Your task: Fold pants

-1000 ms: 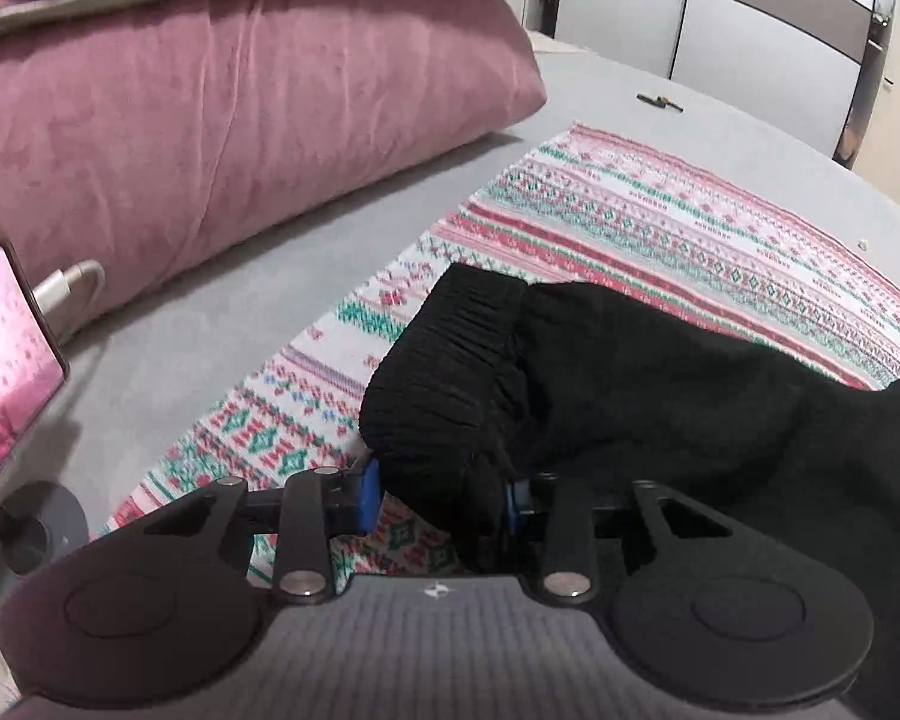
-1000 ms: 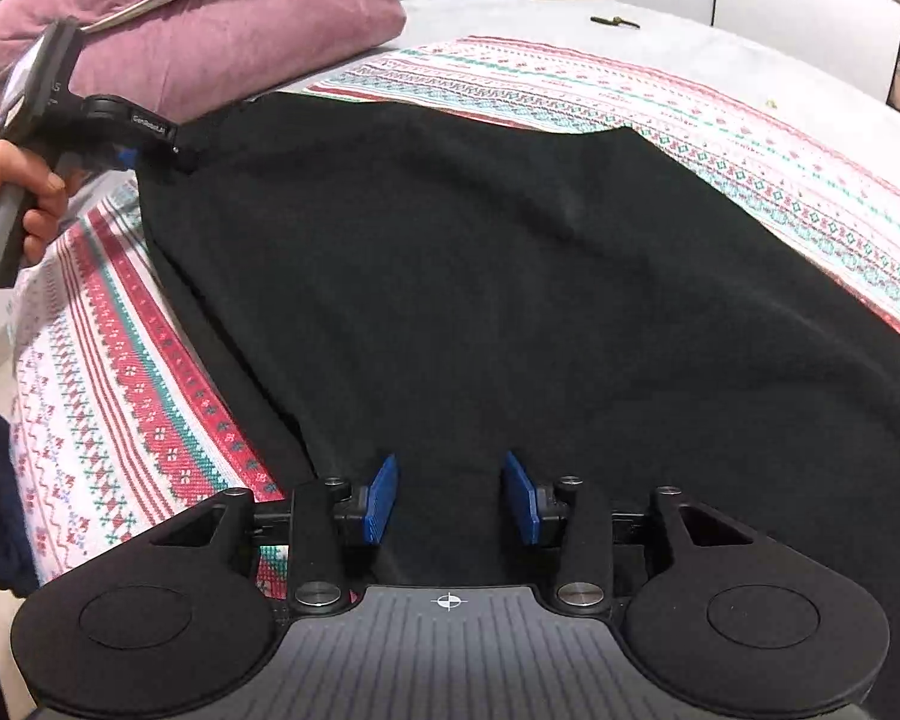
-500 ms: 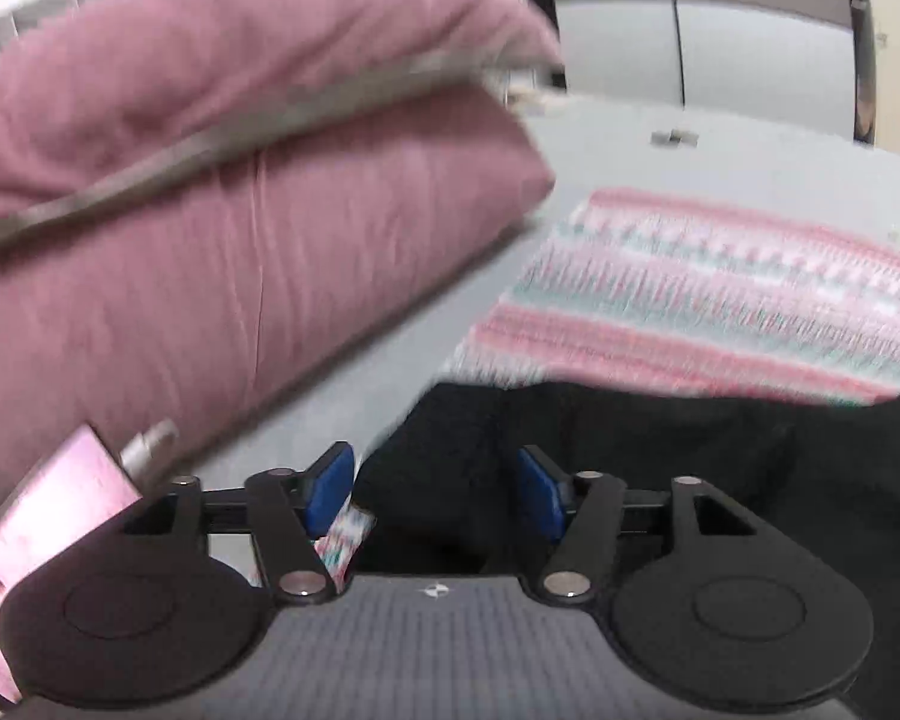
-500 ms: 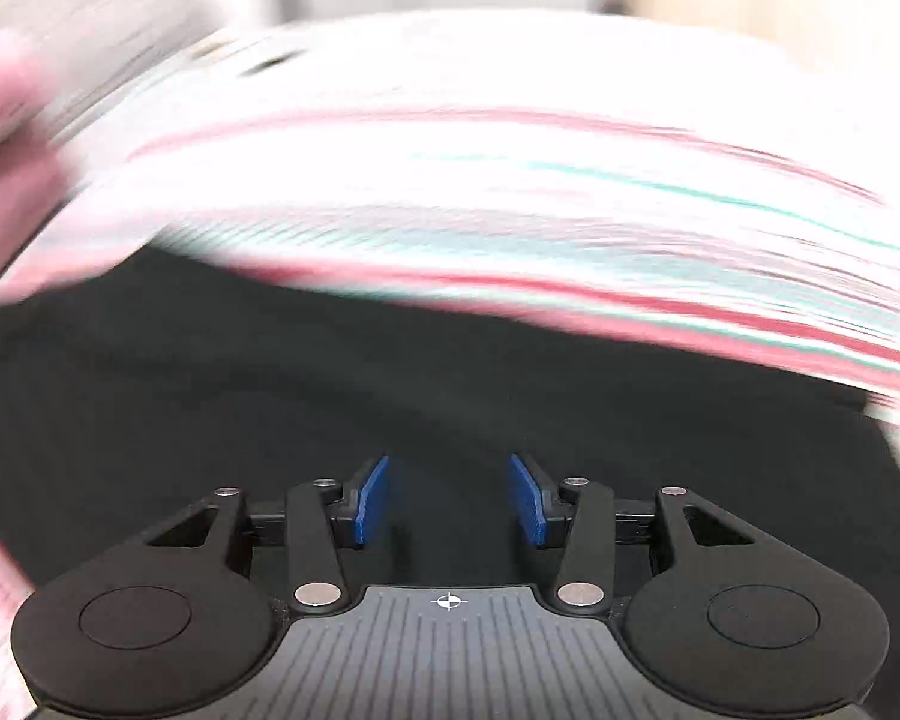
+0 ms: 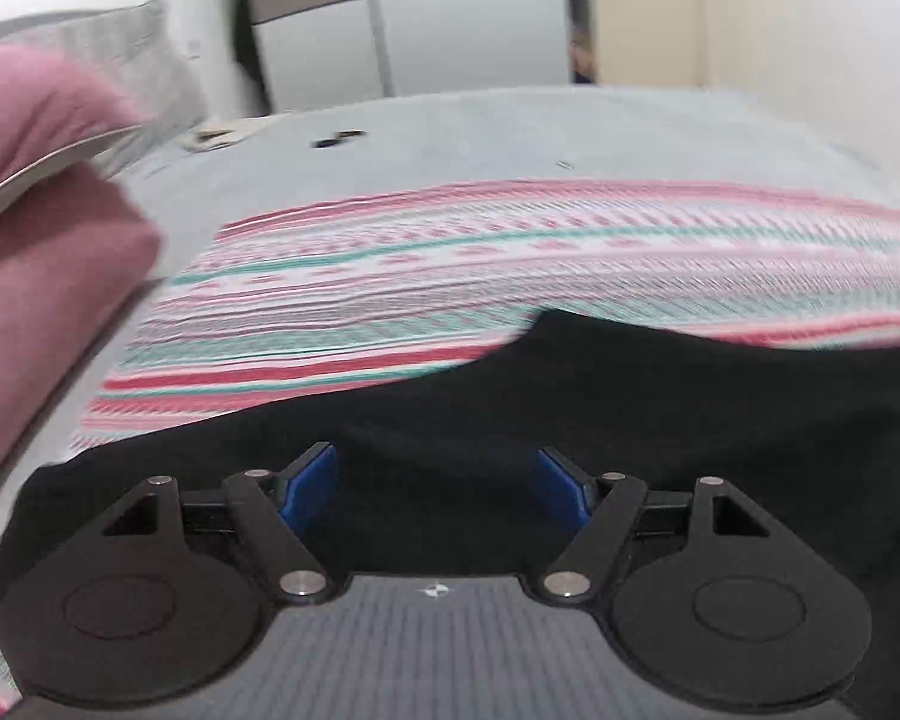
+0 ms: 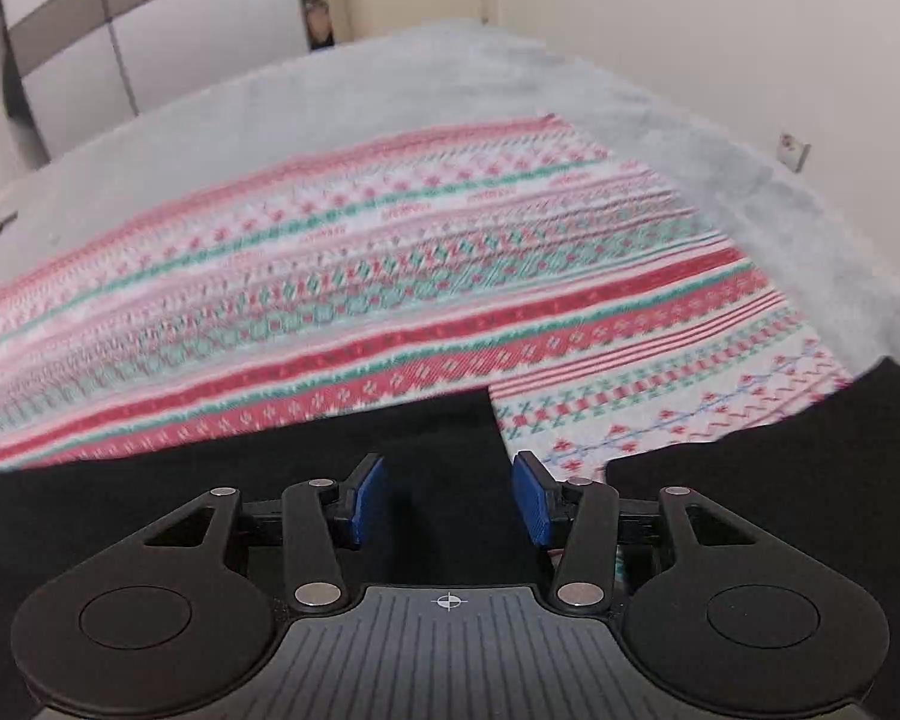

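Black pants [image 5: 660,396] lie spread on a patterned red, white and green blanket [image 5: 450,276] on a grey bed. My left gripper [image 5: 435,480] is open and empty, just above the black cloth near its left edge. In the right wrist view the pants [image 6: 270,480] fill the bottom, with a leg end beside a gap of blanket and a second black part [image 6: 810,480] at the right. My right gripper [image 6: 447,495] is open and empty over that leg end.
Pink pillows [image 5: 42,210] stack at the left of the left wrist view. The grey bed cover [image 6: 390,84] runs beyond the blanket to wardrobe doors [image 5: 462,24] and a cream wall [image 6: 720,18]. Small dark items [image 5: 336,138] lie on the far bed.
My left gripper has let go of the bunched waistband and opened. Both grippers have swung right along the pants; the right one has moved from mid-cloth to the leg end.
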Available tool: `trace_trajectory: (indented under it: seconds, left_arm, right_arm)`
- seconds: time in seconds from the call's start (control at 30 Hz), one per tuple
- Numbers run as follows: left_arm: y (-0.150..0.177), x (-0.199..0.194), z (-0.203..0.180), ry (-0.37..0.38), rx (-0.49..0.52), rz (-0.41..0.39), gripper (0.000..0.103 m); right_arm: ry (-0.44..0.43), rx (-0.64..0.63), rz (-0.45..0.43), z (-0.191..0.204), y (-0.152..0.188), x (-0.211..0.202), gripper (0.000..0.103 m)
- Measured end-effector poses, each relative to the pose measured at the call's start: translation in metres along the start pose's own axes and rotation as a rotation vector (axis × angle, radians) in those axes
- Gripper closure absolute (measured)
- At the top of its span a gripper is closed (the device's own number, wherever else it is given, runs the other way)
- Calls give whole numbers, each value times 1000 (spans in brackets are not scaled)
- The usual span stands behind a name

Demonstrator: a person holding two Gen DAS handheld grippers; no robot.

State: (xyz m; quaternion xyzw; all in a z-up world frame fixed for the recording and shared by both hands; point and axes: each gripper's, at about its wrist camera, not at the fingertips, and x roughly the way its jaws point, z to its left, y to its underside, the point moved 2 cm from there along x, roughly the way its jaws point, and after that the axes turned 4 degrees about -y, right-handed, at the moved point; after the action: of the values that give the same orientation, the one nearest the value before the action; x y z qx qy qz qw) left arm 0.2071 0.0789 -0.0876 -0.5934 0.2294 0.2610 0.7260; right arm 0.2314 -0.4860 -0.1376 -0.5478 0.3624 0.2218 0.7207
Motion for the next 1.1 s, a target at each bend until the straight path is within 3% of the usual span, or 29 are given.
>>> trace_trajectory:
  seconds: [0.03,0.07,0.1,0.3,0.4,0.43,0.5,0.53,0.6,0.63,0.7,1.1]
  left_arm:
    - [0,1,-7,9,12,2,9]
    - [-1,3,-14,19,23,5,9]
    - [-1,4,-18,24,31,6,8]
    - [-4,15,-18,0,30,6,8]
    - [-3,20,-20,11,8,32,8]
    - [-3,23,-21,14,4,40,8]
    - [-1,25,-24,14,5,41,8]
    - [-1,25,-26,11,11,40,8]
    - [-1,25,-29,10,17,37,8]
    - [-1,24,-30,11,17,35,8]
    - [-2,22,-32,10,16,31,8]
    - [-1,24,-25,-18,-64,57,6]
  right_arm:
    - [7,-13,25,1,1,4,64]
    - [17,-18,32,5,0,3,88]
    - [27,-24,29,6,-1,2,103]
    - [14,-25,-102,7,-16,-22,103]
    - [17,-32,-78,7,-14,-15,103]
    - [33,-34,-54,5,-12,-8,100]
    - [72,-49,-3,2,-6,6,69]
    - [77,-53,5,2,-2,11,62]
    - [54,-41,17,1,2,15,59]
    - [58,-38,19,2,2,15,63]
    - [67,-47,15,5,-2,11,99]
    - [173,-114,-173,32,-21,-13,101]
